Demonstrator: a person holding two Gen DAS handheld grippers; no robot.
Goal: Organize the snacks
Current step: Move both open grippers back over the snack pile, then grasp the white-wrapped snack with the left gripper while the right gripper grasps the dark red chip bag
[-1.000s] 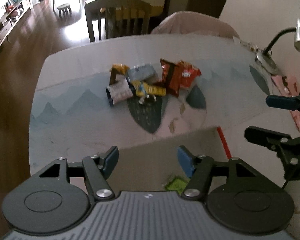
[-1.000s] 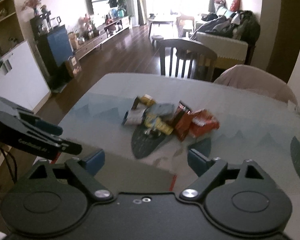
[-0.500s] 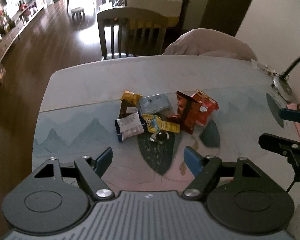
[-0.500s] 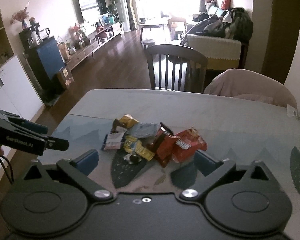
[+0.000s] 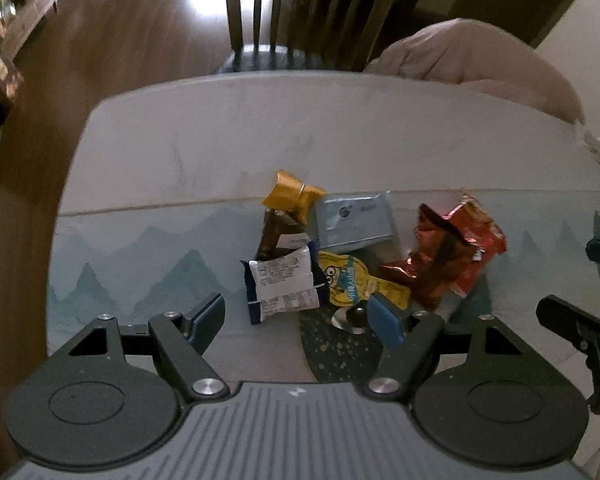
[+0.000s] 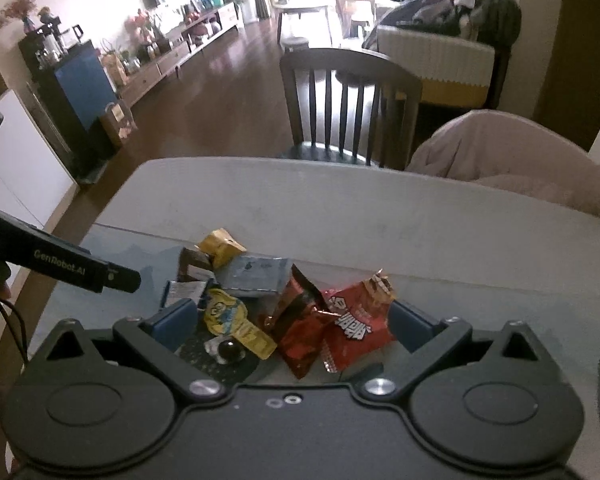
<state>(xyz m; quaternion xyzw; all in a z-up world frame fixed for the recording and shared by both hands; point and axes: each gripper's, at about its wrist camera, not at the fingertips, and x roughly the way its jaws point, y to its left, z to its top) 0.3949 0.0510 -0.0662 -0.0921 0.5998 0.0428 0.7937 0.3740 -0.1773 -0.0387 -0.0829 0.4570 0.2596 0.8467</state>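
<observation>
Left gripper (image 5: 302, 318): jaws apart, nothing between the pads, hanging above the near edge of the snack pile. Right gripper (image 6: 296, 322): jaws spread wide, empty, framing the pile from above. Pile sits mid-table (image 5: 180, 152) on the printed mat. From the left wrist view, left to right: white-and-blue packet (image 5: 282, 284) at 9 o'clock, gold wrapper (image 5: 290, 194) at 11, grey pouch (image 5: 354, 220) at 12, yellow cartoon sachet (image 5: 350, 282) at centre, red crinkled bags (image 5: 452, 256) at 3. Wooden chair (image 6: 348, 100) beyond the far edge.
</observation>
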